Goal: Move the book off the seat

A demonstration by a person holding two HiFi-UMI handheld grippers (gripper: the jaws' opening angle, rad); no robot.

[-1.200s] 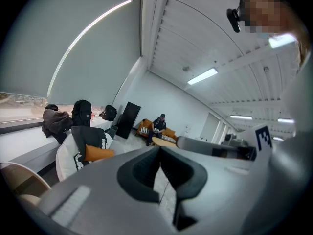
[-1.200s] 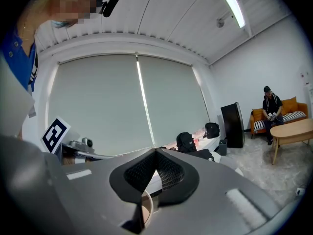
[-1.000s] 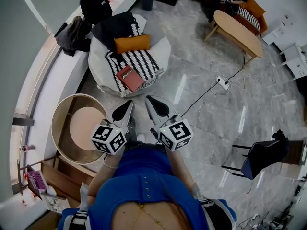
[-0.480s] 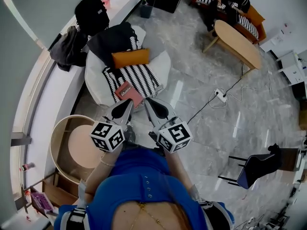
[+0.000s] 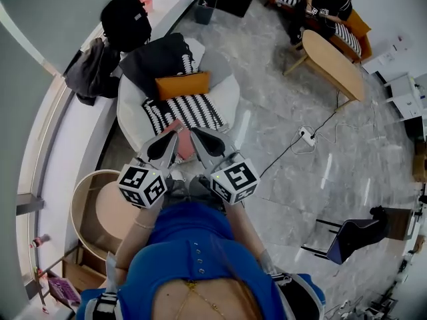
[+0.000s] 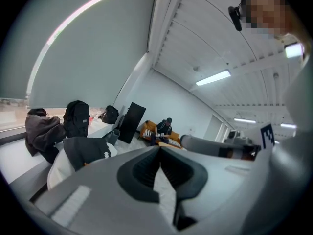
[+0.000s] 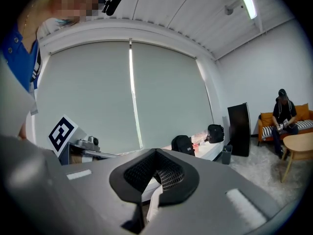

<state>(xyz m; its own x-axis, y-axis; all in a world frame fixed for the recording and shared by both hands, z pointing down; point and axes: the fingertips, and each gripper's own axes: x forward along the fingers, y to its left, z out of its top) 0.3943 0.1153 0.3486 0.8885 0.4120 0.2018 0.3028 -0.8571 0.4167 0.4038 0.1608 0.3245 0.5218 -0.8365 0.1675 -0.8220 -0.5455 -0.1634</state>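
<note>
**A:** Starting at the left, what is worrying you?

**B:** The left tongs (image 5: 173, 137) are sitting fully closed with nothing in them. They are pointing nearly level over the front edge of the seat (image 5: 227, 95). The left gripper view is showing no book at all, so from that side the reach is being judged without sight of the target.

**A:** And the book itself?

**B:** The book (image 5: 177, 125) is lying flat on the striped throw (image 5: 190, 109) near the seat's front edge, partly hidden under both tips. That is the trouble. Closed tips meeting it would probably be shoving it, not gripping it. It could end up sliding off the front onto the floor, or bunching the throw.

**A:** The right tongs?

**B:** The right tongs (image 5: 194, 134) are pressed together and empty too, just beside the left ones. If neither pair is opening before contact, nothing is getting held. Once one does open, a jaw digging under the thin book may be pinching the throw along with it and dragging the cloth. It may also be catching one cover only, leaving the pages flopping open.

**A:** Anything further right?

**B:** A power strip (image 5: 307, 135) is lying on the floor with its cable. Stepping that way with the book is risking a snag.
</note>
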